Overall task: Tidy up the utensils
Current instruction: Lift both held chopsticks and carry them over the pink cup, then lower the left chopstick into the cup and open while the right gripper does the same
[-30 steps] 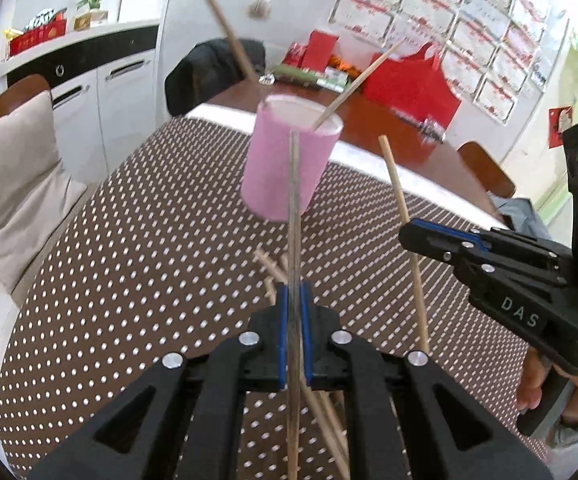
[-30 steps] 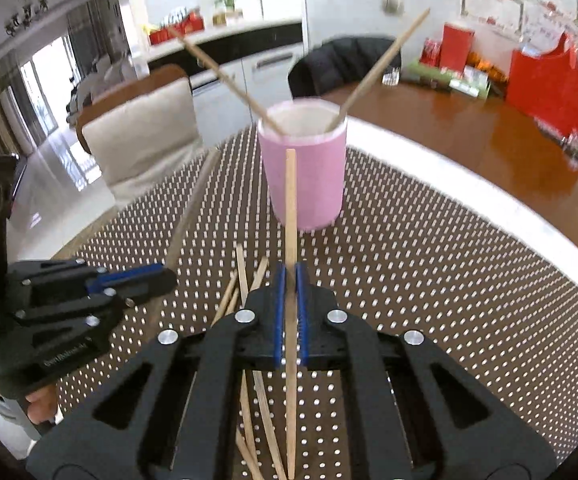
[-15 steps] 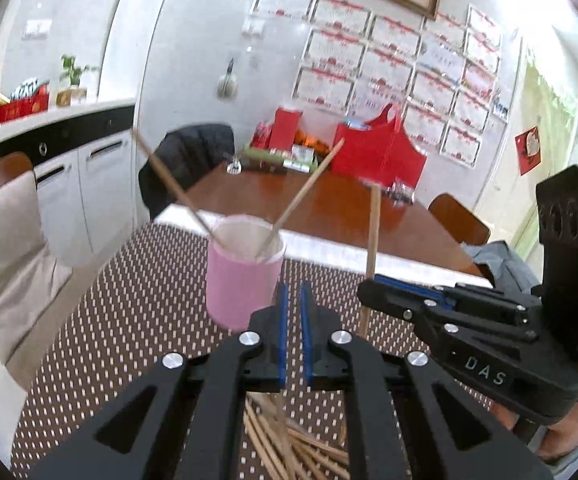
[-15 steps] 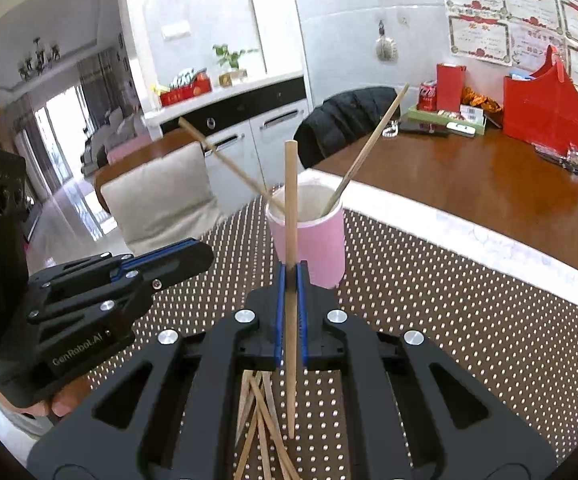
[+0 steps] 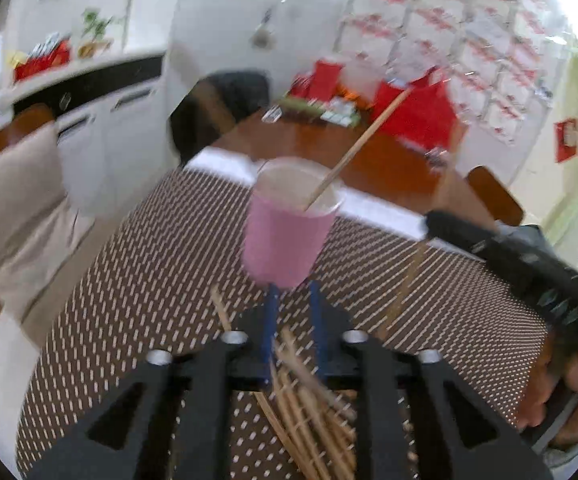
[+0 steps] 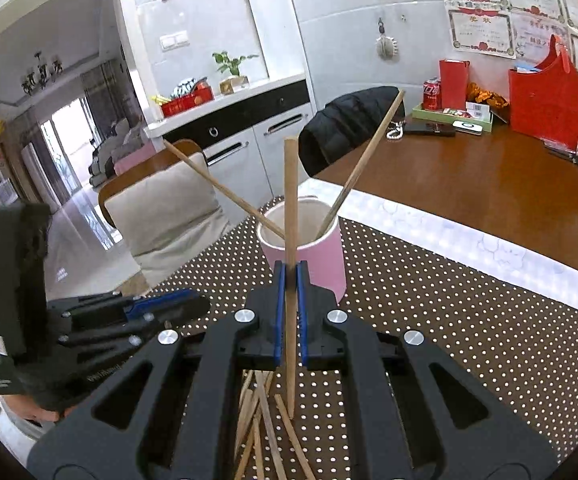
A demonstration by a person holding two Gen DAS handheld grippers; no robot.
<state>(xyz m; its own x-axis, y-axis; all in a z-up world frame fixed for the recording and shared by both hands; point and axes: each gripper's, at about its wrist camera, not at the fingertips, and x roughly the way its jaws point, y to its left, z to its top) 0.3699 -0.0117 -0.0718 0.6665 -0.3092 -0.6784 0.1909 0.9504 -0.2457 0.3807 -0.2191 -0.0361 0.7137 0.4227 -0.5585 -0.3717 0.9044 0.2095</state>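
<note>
— Between your right gripper's [image 6: 287,280] blue pads, what do you have?

— You have one chopstick [image 6: 289,216] clamped upright, jaws closed tight on it, its top rising above the pink cup's [image 6: 309,248] rim and its lower tip hanging over the loose pile of chopsticks [image 6: 265,428] on the dotted surface [image 6: 469,340]. The cup stands just ahead of your fingertips, with two sticks already leaning in it, one left [image 6: 221,190], one right [image 6: 369,160].

— And your left gripper?

— Your left gripper [image 5: 292,304] is parted with a clear gap and nothing between the pads. That view is blurred, but the cup [image 5: 289,232] sits just beyond the tips and the pile [image 5: 309,408] lies under the jaws.

— Room to move?

— You have bare dotted cloth to the right of the cup, up to the white border strip [image 6: 469,244] and the brown wood [image 6: 489,176] beyond. On the left, your other gripper [image 6: 129,320] sits low near the surface's edge, with a cushioned chair [image 6: 161,204] behind it.
</note>
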